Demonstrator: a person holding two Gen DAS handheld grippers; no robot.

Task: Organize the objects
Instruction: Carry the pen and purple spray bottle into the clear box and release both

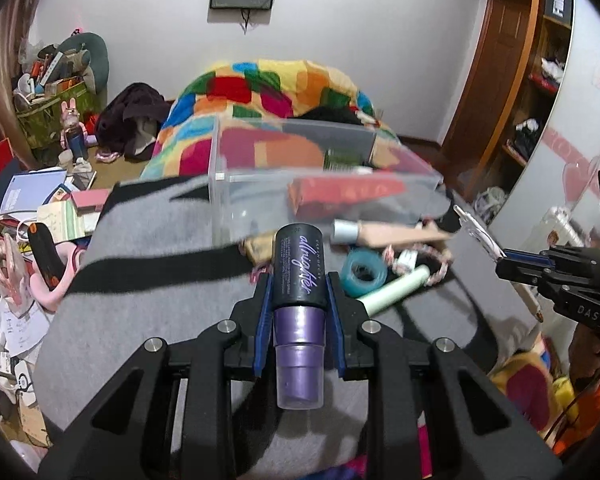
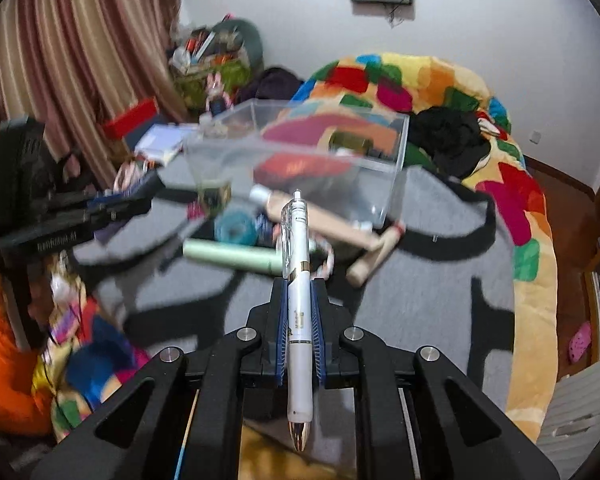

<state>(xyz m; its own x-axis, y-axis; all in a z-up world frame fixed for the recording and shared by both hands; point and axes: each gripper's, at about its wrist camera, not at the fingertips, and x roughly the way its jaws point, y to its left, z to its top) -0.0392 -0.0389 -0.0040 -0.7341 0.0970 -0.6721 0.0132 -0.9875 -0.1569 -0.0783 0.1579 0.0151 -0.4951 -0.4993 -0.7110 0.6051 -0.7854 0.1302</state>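
Observation:
My left gripper (image 1: 299, 280) is shut on a black spray bottle with a purple cap (image 1: 298, 264), cap end toward the camera. In the right wrist view my right gripper (image 2: 300, 286) is shut on a white pen (image 2: 298, 240), its gold tip toward the camera. Both hover over a grey blanket (image 1: 160, 232). Ahead stands a clear plastic box (image 1: 220, 184) with a red packet (image 1: 344, 194) inside. In front of it lie a teal tape roll (image 1: 364, 274), a pale green tube (image 1: 392, 288) and a beige tube (image 1: 396, 234). The right gripper (image 1: 500, 264) shows at the right edge of the left wrist view.
A bright patchwork quilt (image 1: 260, 88) is heaped behind the box, with dark clothing (image 2: 448, 140) on it. Books, papers and bags clutter the floor at the left (image 1: 40, 200). A wooden wardrobe (image 1: 500, 80) stands at the right. Striped curtains (image 2: 80, 40) hang at the left.

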